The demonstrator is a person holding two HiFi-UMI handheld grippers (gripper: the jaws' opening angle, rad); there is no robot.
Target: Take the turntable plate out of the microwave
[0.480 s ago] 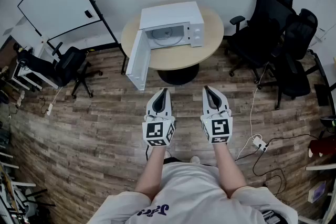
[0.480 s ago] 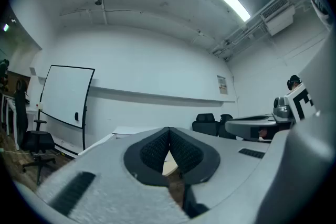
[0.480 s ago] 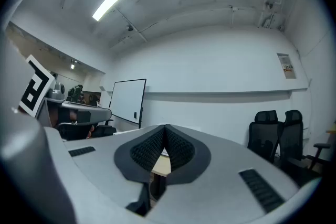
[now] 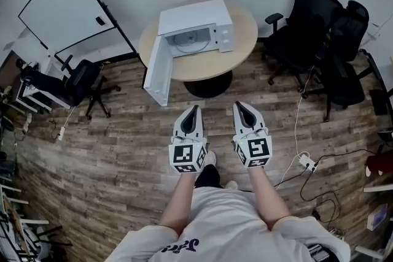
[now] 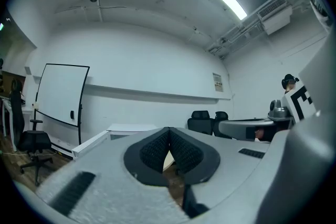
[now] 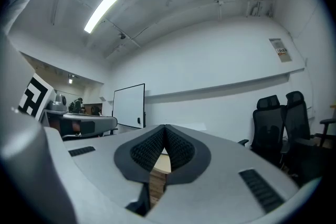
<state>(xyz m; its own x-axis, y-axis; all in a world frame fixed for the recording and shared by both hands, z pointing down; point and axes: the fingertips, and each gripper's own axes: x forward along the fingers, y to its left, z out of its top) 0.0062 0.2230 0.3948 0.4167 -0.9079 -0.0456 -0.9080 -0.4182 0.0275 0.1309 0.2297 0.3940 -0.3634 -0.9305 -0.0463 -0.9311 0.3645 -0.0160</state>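
Claws sit side by side at lower centre of the head view. The left claw [image 4: 195, 110] and the right claw [image 4: 237, 105] are both clenched tight with nothing between their pads, held level and pointing up the frame. Each claw's own view shows its ribbed pads meeting at the tip, empty.

Well apart from them, at upper centre, the white microwave [image 4: 198, 20] stands on the round bench [image 4: 245, 49]. Its door [image 4: 156, 73] is swung wide open to the left and hangs out past the bench edge. The turntable plate [image 4: 190, 43] lies inside the oven, a pale disc on its floor.

Several things could go wrong from here, as I judge it:
- If the claws arrive clenched, they would shove the plate against the back wall or off its seat, not take hold of it.
- The plate looks thin and smooth, so a pinch on the rim alone may let it tilt, slip, or clip the oven opening on the way out.
- The open door juts into the left side of the approach, and a knock there could shift the microwave on the bench.
- A cable [image 4: 295, 132] trails across the floor at lower right, near the walking path.
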